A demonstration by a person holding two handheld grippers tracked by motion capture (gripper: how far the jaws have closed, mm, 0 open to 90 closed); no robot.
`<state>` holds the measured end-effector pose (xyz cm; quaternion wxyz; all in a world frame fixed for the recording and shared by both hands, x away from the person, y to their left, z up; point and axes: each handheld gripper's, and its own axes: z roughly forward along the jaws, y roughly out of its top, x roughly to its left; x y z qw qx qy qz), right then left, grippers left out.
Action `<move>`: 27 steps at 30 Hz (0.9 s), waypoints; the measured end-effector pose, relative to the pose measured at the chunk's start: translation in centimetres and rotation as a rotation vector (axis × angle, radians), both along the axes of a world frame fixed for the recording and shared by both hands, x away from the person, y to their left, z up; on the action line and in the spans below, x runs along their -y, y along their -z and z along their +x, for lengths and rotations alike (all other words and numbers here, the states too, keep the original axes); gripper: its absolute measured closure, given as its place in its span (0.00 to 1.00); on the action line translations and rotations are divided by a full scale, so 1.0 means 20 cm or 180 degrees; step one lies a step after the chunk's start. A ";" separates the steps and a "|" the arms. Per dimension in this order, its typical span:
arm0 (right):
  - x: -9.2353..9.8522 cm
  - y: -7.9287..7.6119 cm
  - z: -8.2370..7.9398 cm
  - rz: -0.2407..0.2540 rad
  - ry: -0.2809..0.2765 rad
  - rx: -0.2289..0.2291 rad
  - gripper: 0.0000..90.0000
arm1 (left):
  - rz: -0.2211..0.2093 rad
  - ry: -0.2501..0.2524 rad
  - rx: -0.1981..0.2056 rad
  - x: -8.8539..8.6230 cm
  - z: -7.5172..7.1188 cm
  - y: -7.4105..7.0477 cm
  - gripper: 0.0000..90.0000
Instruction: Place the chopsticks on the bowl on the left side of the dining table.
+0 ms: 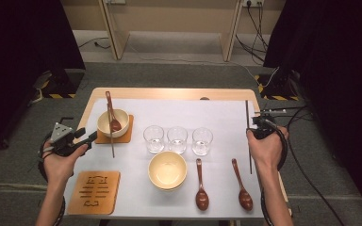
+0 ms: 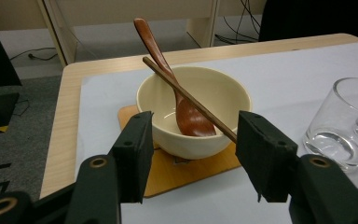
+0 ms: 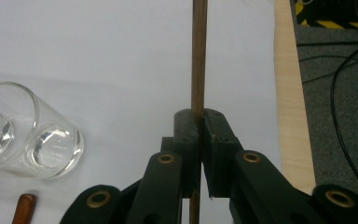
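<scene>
On the left, the left claw (image 1: 92, 137) is open, with nothing between its two black jaws. It sits just beside a cream bowl (image 1: 113, 123) on an orange mat (image 1: 126, 135). A brown spoon (image 1: 111, 113) stands in that bowl, and a thin stick (image 2: 191, 101) leans across its rim. In the middle of the bench (image 1: 169, 92), three glasses (image 1: 177, 140) stand in a row. Near them is a second cream bowl (image 1: 167, 170), and beside it lie two more spoons (image 1: 201, 185). On the right, the right claw (image 3: 199, 122) is closed tight on another thin stick (image 3: 199, 56), near the right edge of the bench.
</scene>
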<state>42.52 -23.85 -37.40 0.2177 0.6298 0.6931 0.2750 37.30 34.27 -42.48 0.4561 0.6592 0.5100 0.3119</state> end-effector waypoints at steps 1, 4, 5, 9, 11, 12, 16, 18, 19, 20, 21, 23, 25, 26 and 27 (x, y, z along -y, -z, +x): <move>0.00 0.00 0.00 0.0001 -0.0009 0.0054 0.95 | -0.0001 0.0005 0.0007 0.00 0.00 0.00 0.51; 0.00 0.00 0.00 0.0045 -0.0006 0.0187 0.95 | 0.0001 0.0017 0.0019 0.01 0.00 0.00 0.51; 0.00 0.00 0.00 0.0055 0.0002 0.0212 0.95 | -0.0006 0.0024 0.0027 0.01 0.00 0.00 0.51; -0.01 0.00 0.02 0.0084 -0.0002 0.0356 0.95 | -0.0006 0.0029 0.0021 0.01 0.01 0.00 0.51; -0.02 0.00 0.02 0.0084 -0.0011 0.0424 0.95 | -0.0009 0.0032 0.0024 0.01 0.01 0.00 0.51; -0.03 0.00 0.02 0.0086 -0.0012 0.0449 0.95 | -0.0001 0.0031 0.0026 0.02 0.01 0.00 0.51; -0.05 -0.01 0.03 0.0054 -0.0063 0.0559 0.95 | 0.0022 0.0012 0.0061 0.02 0.01 -0.01 0.51; -0.06 -0.01 0.03 0.0044 -0.0091 0.0620 0.95 | 0.0026 0.0021 0.0092 0.03 0.01 -0.03 0.51; -0.06 -0.01 0.03 0.0040 -0.0105 0.0644 0.95 | 0.0034 0.0024 0.0107 0.03 0.00 -0.04 0.51; -0.06 -0.01 0.03 0.0042 -0.0110 0.0683 0.95 | 0.0036 0.0022 0.0124 0.04 0.00 -0.05 0.51; -0.07 -0.01 0.03 0.0050 -0.0114 0.0706 0.95 | 0.0033 0.0024 0.0131 0.04 0.00 -0.05 0.51; -0.07 -0.01 0.03 0.0051 -0.0138 0.0754 0.95 | 0.0018 0.0041 0.0147 0.05 0.00 -0.06 0.51; -0.08 -0.01 0.03 0.0036 -0.0151 0.0812 0.95 | 0.0011 0.0061 0.0147 0.06 0.01 -0.06 0.51; -0.08 -0.01 0.03 0.0038 -0.0159 0.0850 0.95 | 0.0020 0.0055 0.0151 0.06 0.02 -0.06 0.51; -0.09 -0.01 0.03 0.0042 -0.0160 0.0879 0.95 | 0.0028 0.0042 0.0162 0.06 0.02 -0.07 0.51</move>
